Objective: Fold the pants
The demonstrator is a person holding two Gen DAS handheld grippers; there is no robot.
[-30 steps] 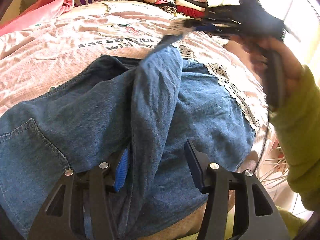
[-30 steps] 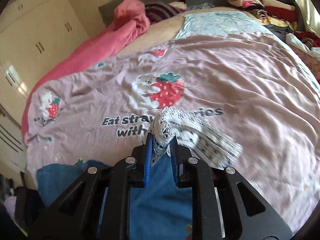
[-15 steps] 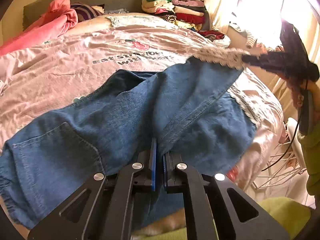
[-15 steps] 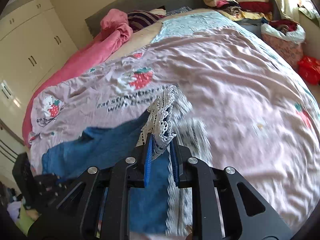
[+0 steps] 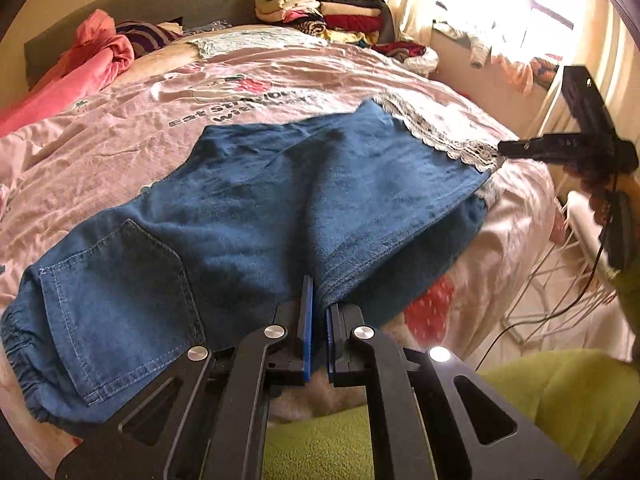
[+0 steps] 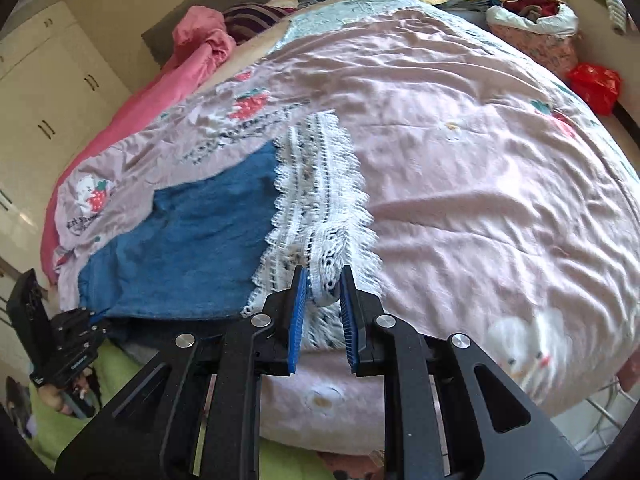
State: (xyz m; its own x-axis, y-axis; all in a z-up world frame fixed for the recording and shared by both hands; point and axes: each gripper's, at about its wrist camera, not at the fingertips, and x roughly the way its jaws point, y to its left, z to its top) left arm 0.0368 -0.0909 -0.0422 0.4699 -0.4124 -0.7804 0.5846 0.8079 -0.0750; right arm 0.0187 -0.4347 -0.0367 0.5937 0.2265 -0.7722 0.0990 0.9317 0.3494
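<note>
- On the bed [image 5: 120, 144], over its pink strawberry-print cover, the denim pants [image 5: 248, 216] lie spread, one leg folded across the other.
- From the left wrist view: the left gripper [image 5: 316, 312] is pressed together, pinching the inner-leg fold at the near edge of the pants; a back pocket [image 5: 120, 292] shows only here.
- From the right wrist view: the right gripper [image 6: 322, 296] pinches the white lace hem [image 6: 320, 200] of the pants, denim stretching away to its left.
- Beyond the pants, a pink blanket [image 5: 100, 56] and a stack of folded clothes [image 5: 320, 8] sit near the headboard.
- Right of the bed, a white bag [image 6: 532, 20] holds clothes; a red bag [image 6: 596, 84] lies beside it.
</note>
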